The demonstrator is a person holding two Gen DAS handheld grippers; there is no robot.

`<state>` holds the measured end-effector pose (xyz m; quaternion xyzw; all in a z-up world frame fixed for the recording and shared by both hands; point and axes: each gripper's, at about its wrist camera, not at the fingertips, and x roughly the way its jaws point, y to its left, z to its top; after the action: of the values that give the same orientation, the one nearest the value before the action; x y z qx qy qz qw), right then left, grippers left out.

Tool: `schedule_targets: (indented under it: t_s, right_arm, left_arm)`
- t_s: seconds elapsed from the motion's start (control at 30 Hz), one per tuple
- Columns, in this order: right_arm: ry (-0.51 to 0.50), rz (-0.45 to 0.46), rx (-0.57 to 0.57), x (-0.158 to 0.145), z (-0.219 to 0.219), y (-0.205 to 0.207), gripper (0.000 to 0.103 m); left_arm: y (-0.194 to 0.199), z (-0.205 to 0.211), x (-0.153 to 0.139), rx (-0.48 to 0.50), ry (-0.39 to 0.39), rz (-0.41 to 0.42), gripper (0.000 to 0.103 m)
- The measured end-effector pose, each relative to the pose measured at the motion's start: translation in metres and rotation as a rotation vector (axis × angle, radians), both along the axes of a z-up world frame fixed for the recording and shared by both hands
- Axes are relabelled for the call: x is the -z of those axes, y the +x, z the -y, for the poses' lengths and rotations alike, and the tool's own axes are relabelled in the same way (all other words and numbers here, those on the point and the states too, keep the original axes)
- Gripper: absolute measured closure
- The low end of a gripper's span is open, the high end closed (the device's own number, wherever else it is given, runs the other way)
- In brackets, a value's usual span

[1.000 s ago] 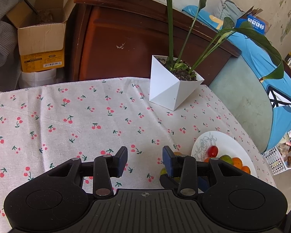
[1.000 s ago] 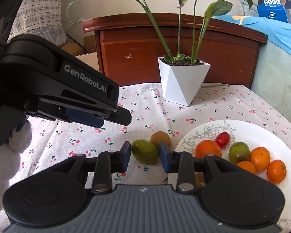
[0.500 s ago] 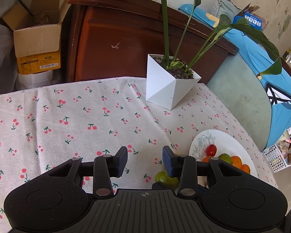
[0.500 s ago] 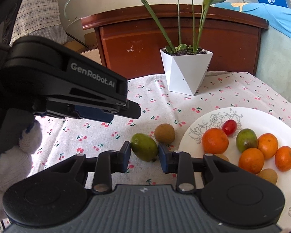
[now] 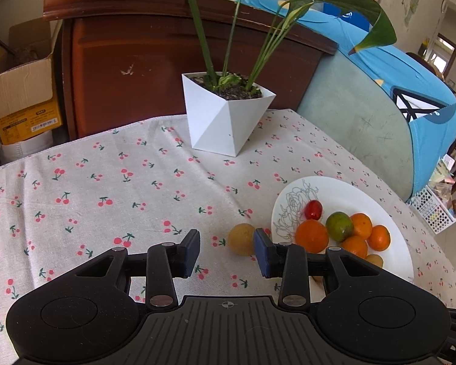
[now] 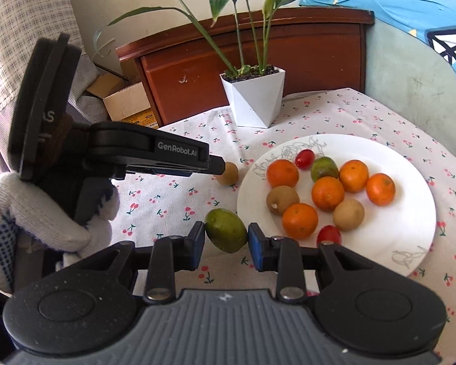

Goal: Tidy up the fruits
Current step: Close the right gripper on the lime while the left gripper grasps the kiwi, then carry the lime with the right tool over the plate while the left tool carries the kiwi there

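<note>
A cherry-print cloth-covered table carries a faceted white plant pot at the back and a round white plate holding oranges, brown fruits, small red ones and a green-orange one. The black right gripper has its blue-padded fingers pressed against a green oval fruit just left of the plate's rim. The black left gripper, jaws spread wide with nothing between them, sits beside a small tan round fruit lying on the cloth near the plate.
</note>
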<state>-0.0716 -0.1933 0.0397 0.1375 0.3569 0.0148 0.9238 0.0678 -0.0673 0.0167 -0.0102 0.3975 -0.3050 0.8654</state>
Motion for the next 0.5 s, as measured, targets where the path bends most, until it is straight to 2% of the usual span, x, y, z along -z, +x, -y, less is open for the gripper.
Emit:
schedule_targets:
  t_s: [0.13, 0.4, 0.5]
  right_arm:
    - [-0.009, 0.026, 0.005, -0.006, 0.004, -0.008, 0.072]
    - [0.029, 0.030, 0.028, -0.005, 0.014, -0.013, 0.072]
    - [0.039, 0.030, 0.046, -0.006, 0.019, -0.015, 0.071]
  left_arm:
    - [-0.001, 0.007, 0.003, 0.019, -0.013, 0.001, 0.068]
    - [0.000, 0.018, 0.014, 0.025, 0.024, 0.006, 0.069]
    - [0.000, 0.020, 0.016, 0.024, 0.016, 0.012, 0.076]
